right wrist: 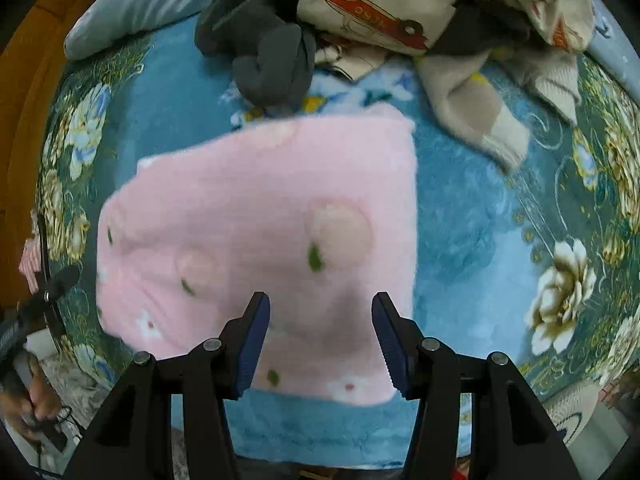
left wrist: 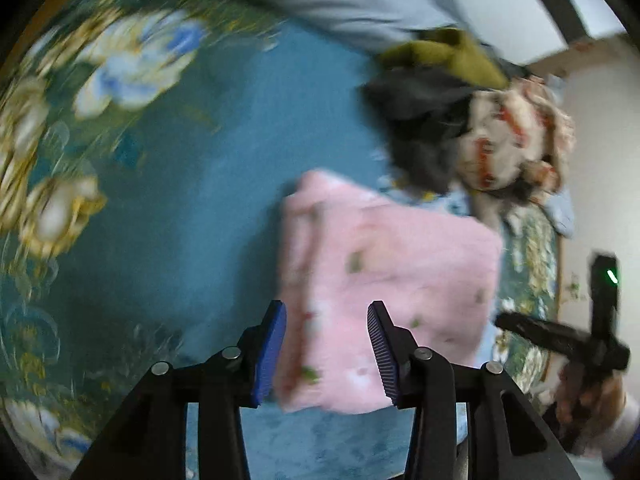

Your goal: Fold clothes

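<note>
A folded pink garment [left wrist: 384, 280] [right wrist: 260, 232] with small flowers and green leaves lies flat on the blue floral blanket [left wrist: 180, 200] [right wrist: 472, 216]. My left gripper [left wrist: 326, 354] stands open over the garment's near left edge, nothing between its blue pads. My right gripper [right wrist: 320, 344] is open above the garment's near edge, also holding nothing. The right gripper [left wrist: 560, 340] shows at the right of the left wrist view, held by a hand. The left wrist view is motion-blurred.
A pile of unfolded clothes lies beyond the pink garment: a dark grey piece [right wrist: 264, 48], a cream car-print piece [right wrist: 384, 4], a beige knit [right wrist: 476, 116], an olive piece [left wrist: 448, 56]. A light blue pillow [right wrist: 136, 4] sits at the back left. Bare blanket spreads left and right.
</note>
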A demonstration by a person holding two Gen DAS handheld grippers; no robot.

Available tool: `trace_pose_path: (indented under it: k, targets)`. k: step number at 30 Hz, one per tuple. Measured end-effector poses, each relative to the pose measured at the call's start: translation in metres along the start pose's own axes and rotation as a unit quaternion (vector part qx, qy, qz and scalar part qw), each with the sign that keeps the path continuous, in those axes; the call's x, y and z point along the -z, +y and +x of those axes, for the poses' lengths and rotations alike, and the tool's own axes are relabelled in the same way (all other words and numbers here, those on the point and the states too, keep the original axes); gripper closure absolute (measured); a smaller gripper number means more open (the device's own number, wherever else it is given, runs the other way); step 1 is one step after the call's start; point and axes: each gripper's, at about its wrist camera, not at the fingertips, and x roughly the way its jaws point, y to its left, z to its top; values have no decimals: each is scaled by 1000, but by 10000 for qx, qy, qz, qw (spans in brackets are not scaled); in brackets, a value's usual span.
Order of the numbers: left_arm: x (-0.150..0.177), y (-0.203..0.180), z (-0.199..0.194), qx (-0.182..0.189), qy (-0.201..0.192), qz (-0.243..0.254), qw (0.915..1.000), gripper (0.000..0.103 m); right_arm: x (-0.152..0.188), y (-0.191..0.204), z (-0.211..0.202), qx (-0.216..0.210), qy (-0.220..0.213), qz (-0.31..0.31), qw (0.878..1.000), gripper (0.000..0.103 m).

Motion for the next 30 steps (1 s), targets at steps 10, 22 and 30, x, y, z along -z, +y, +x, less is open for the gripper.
trace_pose_path:
  k: [10,22,30]
  targets:
    - [-13,15,67,-319,417,454,9976,57,-24,22,49,121,193,-487,9986,49]
    - [11,63,18,99,232,-429,9988,28,-7,-30,24,-87,18,-101,9999,36]
    - [23,98,75,426,1012,-1041,9885,27,-8,-88,57,-416,252,1020,9936,18]
